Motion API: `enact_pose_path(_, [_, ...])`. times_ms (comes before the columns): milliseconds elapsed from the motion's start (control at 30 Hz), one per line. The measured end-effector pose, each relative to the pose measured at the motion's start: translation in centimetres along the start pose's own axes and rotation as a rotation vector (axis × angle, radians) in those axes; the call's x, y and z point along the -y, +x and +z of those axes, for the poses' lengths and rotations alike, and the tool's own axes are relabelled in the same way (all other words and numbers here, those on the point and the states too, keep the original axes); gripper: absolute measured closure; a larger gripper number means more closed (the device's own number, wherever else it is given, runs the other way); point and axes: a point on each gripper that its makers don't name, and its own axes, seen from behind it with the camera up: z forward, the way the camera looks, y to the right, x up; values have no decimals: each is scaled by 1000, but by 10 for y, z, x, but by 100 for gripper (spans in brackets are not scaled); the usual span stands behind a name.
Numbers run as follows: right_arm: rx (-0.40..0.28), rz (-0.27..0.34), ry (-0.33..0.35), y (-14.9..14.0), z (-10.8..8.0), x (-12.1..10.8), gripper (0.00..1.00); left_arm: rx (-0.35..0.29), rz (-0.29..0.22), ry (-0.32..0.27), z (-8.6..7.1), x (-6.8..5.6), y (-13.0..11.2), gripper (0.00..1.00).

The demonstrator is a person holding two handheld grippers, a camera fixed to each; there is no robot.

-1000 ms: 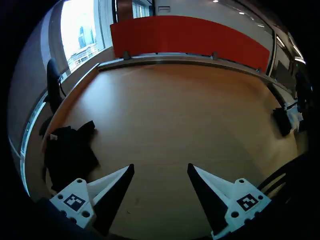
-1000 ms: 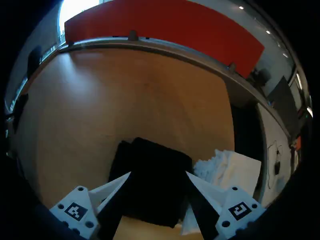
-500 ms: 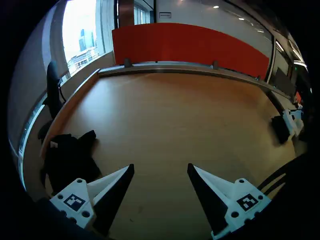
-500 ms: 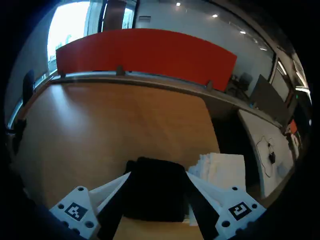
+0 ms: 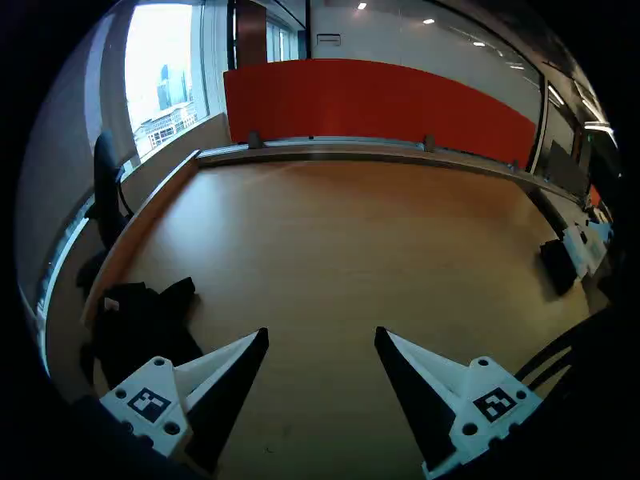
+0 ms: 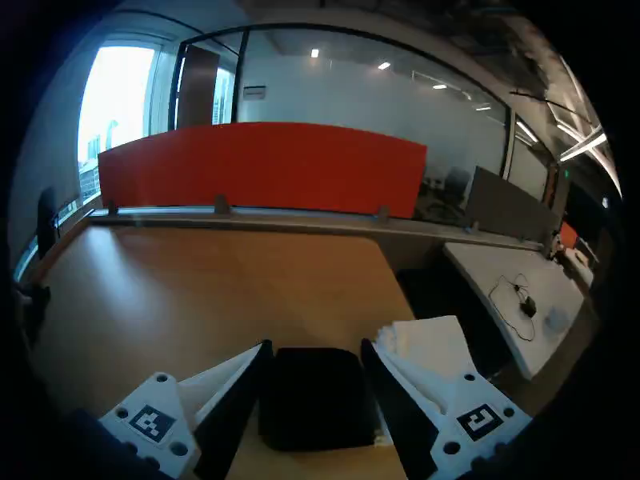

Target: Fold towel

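Left tool [image 5: 320,332]: fingers wide apart, holding nothing, above the surface [image 5: 336,232].
Right tool [image 6: 315,344]: fingers wide apart, clamping nothing.
Black towel [image 6: 316,396]: folded, on the surface, framed between the Right tool's fingers.
White stack [image 6: 424,344]: just beside it.

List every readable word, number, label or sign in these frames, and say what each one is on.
No text can be read.
Wall plate above the red partition: too small to read.
White tag on the black cloth: too small to read.
Square markers on the fingers: black-and-white patterns, no letters.
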Motion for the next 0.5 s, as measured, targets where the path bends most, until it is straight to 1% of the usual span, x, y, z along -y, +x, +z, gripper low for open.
enact_pose_path(133, [-46, 19, -13, 10, -4, 2, 15, -15, -1, -1, 1, 0, 7, 1])
enact_pose_path(300, [-114, 41, -23, 27, -12, 5, 15, -50, -1, -1, 3, 1, 22, 1])
enact_pose_path(400, [-160, 44, -32, 41, -17, 6, 15, -81, -3, 3, 3, 2, 34, 1])
enact_pose_path(500, [-214, 48, -48, 55, -22, 6, 15, -126, -7, 11, 1, 5, 49, 1])
